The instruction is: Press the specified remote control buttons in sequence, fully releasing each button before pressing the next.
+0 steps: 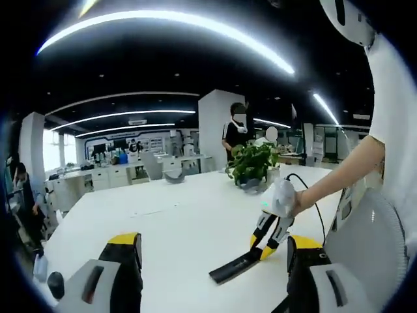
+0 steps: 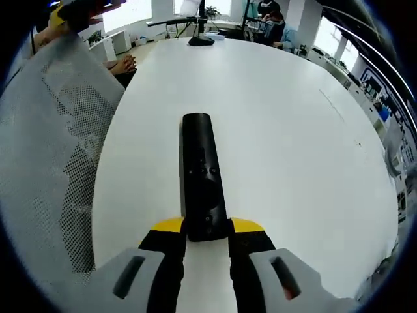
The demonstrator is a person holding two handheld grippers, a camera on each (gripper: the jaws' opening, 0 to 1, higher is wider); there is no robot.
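Note:
A long black remote control lies on the white table, pointing away from me in the right gripper view. My right gripper is shut on its near end, the yellow-tipped jaws pressing both sides. In the left gripper view the same remote rests flat on the table, with the right gripper angled down onto its end from the right, held by a person's hand. My left gripper stands wide open just above the table, nothing between its jaws, the remote just past its tips.
A potted green plant stands further back on the table. A grey mesh chair back sits at the table's edge beside the remote, also visible as the chair. People stand and sit in the office beyond. A dark object lies at the far end.

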